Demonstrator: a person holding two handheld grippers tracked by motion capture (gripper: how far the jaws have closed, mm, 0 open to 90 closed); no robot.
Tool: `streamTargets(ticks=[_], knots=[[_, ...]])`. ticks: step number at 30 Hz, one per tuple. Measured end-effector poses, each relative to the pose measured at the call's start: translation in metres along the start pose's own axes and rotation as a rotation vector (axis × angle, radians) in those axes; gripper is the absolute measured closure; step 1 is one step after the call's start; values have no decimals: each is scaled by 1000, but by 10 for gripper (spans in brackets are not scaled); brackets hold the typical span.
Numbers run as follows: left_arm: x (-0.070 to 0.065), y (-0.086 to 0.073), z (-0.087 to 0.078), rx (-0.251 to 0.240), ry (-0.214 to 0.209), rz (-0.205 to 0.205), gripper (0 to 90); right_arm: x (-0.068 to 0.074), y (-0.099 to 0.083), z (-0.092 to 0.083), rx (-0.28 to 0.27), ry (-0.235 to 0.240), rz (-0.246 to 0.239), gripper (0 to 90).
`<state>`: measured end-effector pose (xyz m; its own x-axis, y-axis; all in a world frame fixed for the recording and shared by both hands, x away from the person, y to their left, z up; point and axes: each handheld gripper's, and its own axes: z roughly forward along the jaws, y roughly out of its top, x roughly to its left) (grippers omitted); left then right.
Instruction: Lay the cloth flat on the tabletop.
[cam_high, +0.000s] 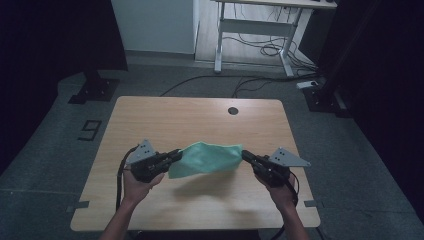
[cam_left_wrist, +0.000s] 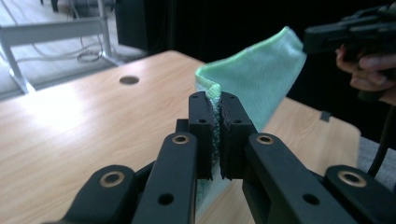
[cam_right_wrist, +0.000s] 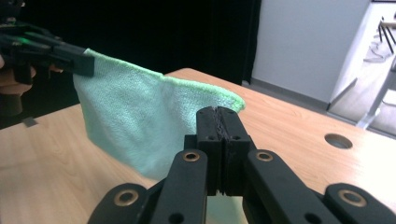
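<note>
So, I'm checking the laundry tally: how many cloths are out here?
1. The green cloth hangs above the table, stretched between the left claw and the right claw.

Cloths: one green cloth (cam_high: 207, 158)
Grippers: two, the left gripper (cam_high: 172, 156) and the right gripper (cam_high: 247, 156)
Hands: two
Benches: one wooden bench (cam_high: 200, 117)
Round holes in the bench top: one (cam_high: 233, 110)

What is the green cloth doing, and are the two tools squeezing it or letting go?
Green cloth: lifted off the table, stretched between the two tools, hanging loosely below its top edge.
Left tool: shut on one corner of the cloth.
Right tool: shut on the opposite corner.
Table: bare wood, with the cloth's shadow on it.
</note>
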<state>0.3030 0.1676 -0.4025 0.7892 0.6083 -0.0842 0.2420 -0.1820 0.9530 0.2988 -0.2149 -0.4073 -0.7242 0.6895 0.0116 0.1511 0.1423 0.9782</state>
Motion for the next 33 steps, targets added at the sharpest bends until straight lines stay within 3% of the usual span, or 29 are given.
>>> streamTargets(ticks=[3,5,7,8,10,11,12,14,16,24,33], knots=[[5,6,0,0,19,11,847,3,6,-3,-15,-2,-21,882],[20,8,11,16,27,-25,846,-4,9,5,1,-24,-26,882],[44,4,31,56,57,-79,845,-22,7,24,38,-66,-14,881],[58,0,44,76,54,-127,843,-36,3,38,64,-80,6,881],[82,-12,72,156,130,-150,813,-65,-11,71,137,-123,57,868],[93,-20,85,197,145,-184,762,-79,-21,88,175,-142,100,818],[100,-28,95,238,170,-201,655,-91,-32,102,211,-160,146,693],[104,-39,104,264,202,-197,536,-103,-48,118,266,-197,219,635],[102,-48,106,275,209,-178,504,-101,-59,120,258,-200,247,603],[89,-59,116,323,176,-149,516,-82,-73,101,271,-165,222,603],[76,-72,128,390,152,-131,495,-56,-86,88,319,-86,188,597]])
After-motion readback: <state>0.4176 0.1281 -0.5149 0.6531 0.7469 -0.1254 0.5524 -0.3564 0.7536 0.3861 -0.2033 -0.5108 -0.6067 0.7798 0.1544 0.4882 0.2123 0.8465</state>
